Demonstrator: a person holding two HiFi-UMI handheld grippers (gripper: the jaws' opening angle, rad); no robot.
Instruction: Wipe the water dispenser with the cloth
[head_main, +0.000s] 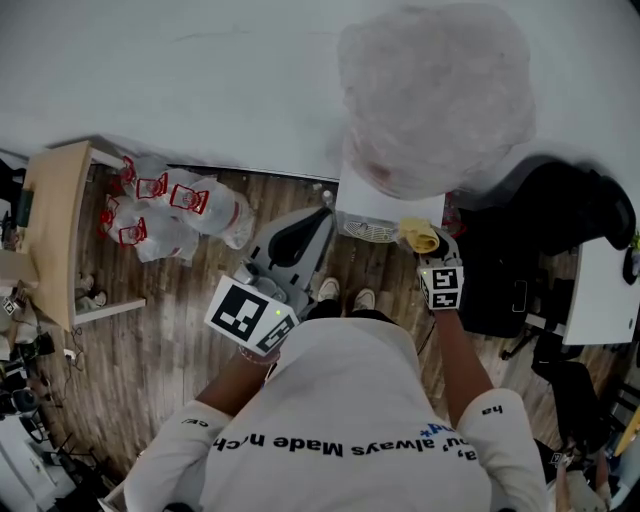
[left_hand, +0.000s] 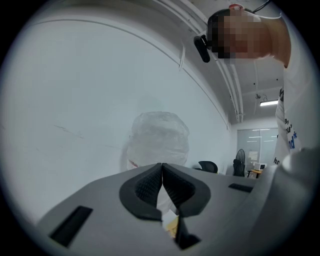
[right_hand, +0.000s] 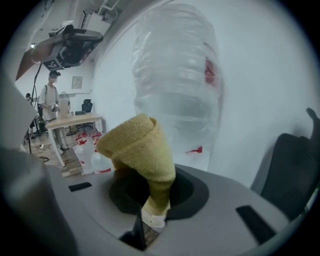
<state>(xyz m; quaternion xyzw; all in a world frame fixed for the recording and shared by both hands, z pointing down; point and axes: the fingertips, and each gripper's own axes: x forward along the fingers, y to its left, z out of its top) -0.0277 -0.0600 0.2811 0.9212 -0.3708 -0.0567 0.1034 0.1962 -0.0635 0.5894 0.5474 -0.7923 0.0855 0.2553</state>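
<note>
The water dispenser (head_main: 388, 212) is a white box against the wall, topped by a big clear bottle (head_main: 435, 95), also seen as the bottle (right_hand: 175, 90) and the bottle (left_hand: 159, 137). My right gripper (head_main: 432, 243) is shut on a folded yellow cloth (head_main: 420, 236), held just at the dispenser's front right corner. In the right gripper view the cloth (right_hand: 140, 150) sticks up from the jaws in front of the bottle. My left gripper (head_main: 300, 240) is shut and holds nothing, left of the dispenser, its pads (left_hand: 150, 187) pressed together.
Several empty water bottles (head_main: 170, 210) lie on the wooden floor at the left, beside a wooden desk (head_main: 55, 225). A black office chair (head_main: 560, 230) stands right of the dispenser. Another person (right_hand: 50, 110) stands far off by a table.
</note>
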